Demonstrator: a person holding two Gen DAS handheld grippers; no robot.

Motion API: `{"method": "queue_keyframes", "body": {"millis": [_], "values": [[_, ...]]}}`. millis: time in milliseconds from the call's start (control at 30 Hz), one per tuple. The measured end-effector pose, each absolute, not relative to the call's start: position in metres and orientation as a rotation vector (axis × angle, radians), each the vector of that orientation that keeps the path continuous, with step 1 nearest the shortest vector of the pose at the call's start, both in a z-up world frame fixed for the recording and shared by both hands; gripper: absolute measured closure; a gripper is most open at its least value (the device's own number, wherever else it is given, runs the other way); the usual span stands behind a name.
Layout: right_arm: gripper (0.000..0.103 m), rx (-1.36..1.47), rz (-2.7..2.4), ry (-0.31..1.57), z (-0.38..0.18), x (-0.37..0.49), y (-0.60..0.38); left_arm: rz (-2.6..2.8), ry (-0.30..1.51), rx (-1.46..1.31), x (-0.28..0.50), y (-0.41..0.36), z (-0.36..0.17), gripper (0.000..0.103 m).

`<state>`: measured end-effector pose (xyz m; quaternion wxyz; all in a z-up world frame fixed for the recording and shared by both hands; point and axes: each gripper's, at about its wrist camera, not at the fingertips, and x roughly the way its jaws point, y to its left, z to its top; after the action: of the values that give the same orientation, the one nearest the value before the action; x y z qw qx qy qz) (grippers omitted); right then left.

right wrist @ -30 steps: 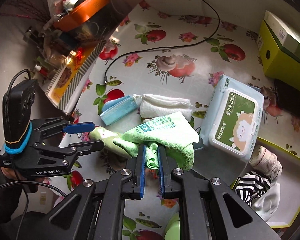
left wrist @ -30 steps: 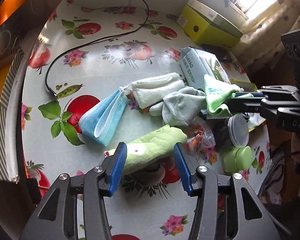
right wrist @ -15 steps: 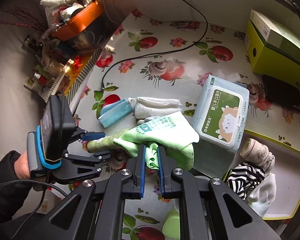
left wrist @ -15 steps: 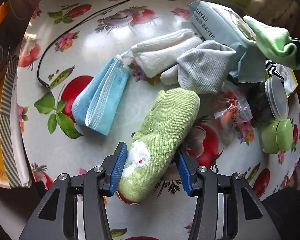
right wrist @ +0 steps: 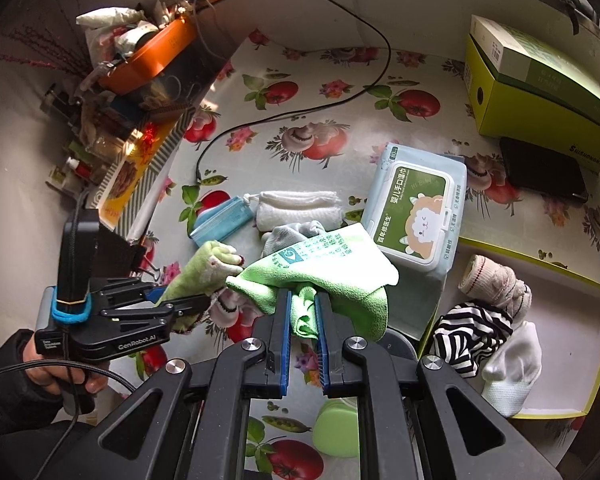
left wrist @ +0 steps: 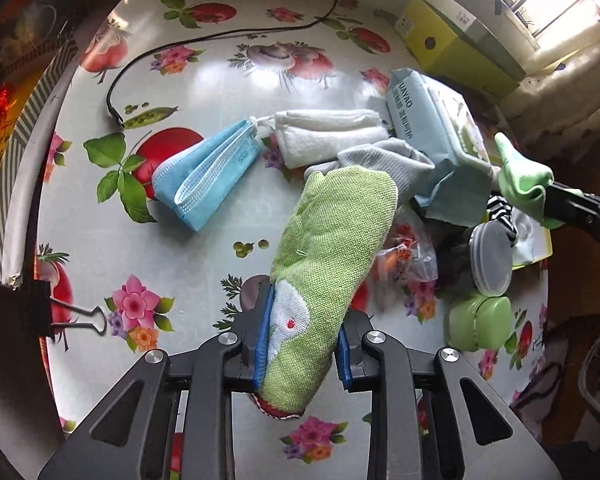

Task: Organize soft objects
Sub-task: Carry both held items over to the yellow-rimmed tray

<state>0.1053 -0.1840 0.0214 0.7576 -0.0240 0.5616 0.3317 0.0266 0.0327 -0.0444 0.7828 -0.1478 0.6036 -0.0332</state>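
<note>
Two grippers are loaded. The left gripper (left wrist: 302, 334) pinches the green sock (left wrist: 328, 256) near its cuff; the toe extends forward past the fingertips. The right gripper (right wrist: 303, 312) clamps the green cloth (right wrist: 324, 268), which drapes ahead of it, left of the yellow tray (right wrist: 598, 344).

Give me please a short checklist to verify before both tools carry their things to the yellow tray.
1. Left tool shut on the green sock: ok.
2. Right tool shut on the green cloth: ok.
3. Sock lifted off the table: cannot tell.
4. Yellow tray has bare floor for more: ok.
5. Grey sock not caught by the cloth: cannot tell.
</note>
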Motion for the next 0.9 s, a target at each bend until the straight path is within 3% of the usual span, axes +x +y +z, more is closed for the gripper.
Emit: {"method": "queue_keyframes", "body": {"millis": [300, 900], "values": [[0.092, -0.028, 0.7, 1.195, 0.03, 0.098, -0.205, -0.064, 1.211, -0.276, 0.047, 0.01, 0.006, 0.076], [0.092, 0.061, 0.625, 1.176, 0.031, 0.087, -0.263, -0.143, 1.207, -0.174, 0.063, -0.058, 0.026, 0.075]]}}
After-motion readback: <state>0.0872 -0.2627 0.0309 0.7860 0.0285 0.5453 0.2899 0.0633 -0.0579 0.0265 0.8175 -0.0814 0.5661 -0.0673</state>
